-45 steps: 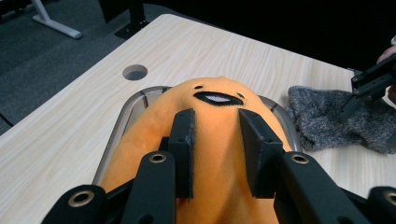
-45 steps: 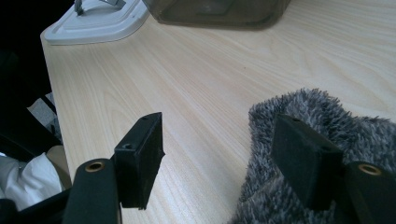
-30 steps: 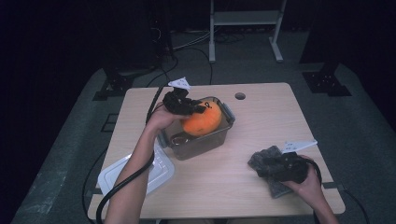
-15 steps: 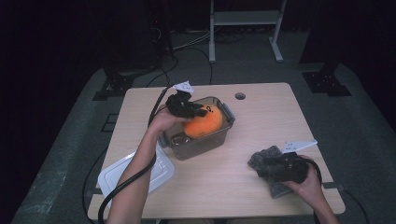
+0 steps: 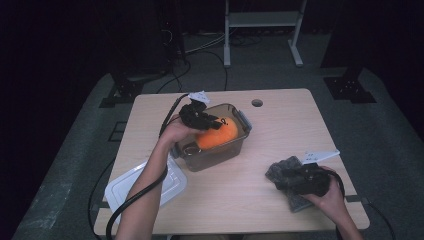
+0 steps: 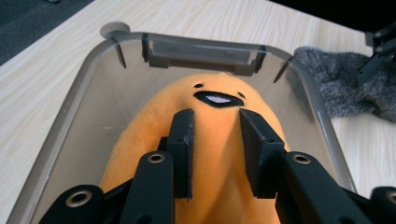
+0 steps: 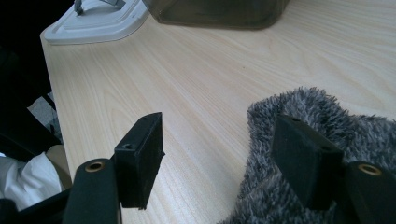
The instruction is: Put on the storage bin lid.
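Walls of the smoky translucent plastic tub [image 5: 212,159] close tightly round the soft orange plush toy with a stitched black-and-white mouth [image 6: 219,135], which lies inside it and fills most of its width; only a thin strip of bare floor shows along the toy's side toward 9 o'clock in the left gripper view. A hinged clasp sits at the tub's far rim, at 12 o'clock in that view. The left gripper [image 6: 215,140] reaches down into the tub with its black jaws pressed into the plush, pinching a fold of the yielding fabric between them.

On the pale wood-grain table [image 5: 280,130], smooth and matt, the tub stands a little toward 10 o'clock of centre. Its flat white plastic lid with rounded corners [image 5: 125,187] lies at 7 o'clock of the tub, overhanging the table's near-left edge. A small round hole [image 5: 257,103] pierces the tabletop near the far edge, at 1 o'clock of the tub.

Open wood stretches between the tub and the shaggy grey fleece cloth [image 7: 303,154], which lies crumpled near the table's near-right corner, at 4 o'clock of the tub. The right gripper [image 7: 229,158] rests there with jaws spread wide: one jaw over bare wood, the other lying against the cloth's deep pile, nothing clamped between them.
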`<state>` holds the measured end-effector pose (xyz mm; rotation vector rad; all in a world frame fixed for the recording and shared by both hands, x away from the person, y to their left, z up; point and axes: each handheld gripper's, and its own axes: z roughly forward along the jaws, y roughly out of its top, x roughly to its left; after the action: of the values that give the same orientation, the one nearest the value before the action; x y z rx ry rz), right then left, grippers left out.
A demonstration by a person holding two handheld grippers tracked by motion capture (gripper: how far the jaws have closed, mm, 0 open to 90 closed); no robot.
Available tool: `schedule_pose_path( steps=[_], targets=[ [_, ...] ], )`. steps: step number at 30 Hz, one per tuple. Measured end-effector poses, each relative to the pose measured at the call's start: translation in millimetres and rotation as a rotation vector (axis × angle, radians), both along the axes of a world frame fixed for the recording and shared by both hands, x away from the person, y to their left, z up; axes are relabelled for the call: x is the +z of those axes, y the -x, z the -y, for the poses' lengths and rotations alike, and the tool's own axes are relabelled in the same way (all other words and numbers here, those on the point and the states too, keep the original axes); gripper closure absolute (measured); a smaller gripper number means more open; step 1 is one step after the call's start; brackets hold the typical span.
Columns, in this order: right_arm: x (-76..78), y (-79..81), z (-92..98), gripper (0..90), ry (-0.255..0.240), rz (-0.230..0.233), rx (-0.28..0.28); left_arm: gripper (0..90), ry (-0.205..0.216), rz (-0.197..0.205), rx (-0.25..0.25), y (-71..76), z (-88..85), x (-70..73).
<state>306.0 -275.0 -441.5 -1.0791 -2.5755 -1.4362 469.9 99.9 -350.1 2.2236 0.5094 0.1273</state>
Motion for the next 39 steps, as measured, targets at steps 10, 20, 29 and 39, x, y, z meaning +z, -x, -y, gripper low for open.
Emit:
schedule_pose_path(
  steps=[10, 20, 29, 39],
  targets=[
    [0.0, -0.1, 0.1, 33.3, 0.000, -0.001, -0.001, 67.3, -0.040, -0.011, -0.011, 0.3, 3.2, -3.3],
    [0.1, 0.0, 0.0, 33.3, 0.000, 0.000, 0.000, 67.4, -0.052, -0.019, -0.018, 1.1, 6.2, -5.6],
    [0.0, -0.1, 0.0, 33.3, 0.001, 0.000, 0.000, 67.2, -0.087, -0.025, -0.025, 1.2, 8.3, -8.0],
    [-0.1, -0.1, -0.2, 33.3, 0.002, -0.002, 0.001, 68.6, -0.065, -0.003, -0.025, 3.9, 6.9, 2.8]
  ],
)
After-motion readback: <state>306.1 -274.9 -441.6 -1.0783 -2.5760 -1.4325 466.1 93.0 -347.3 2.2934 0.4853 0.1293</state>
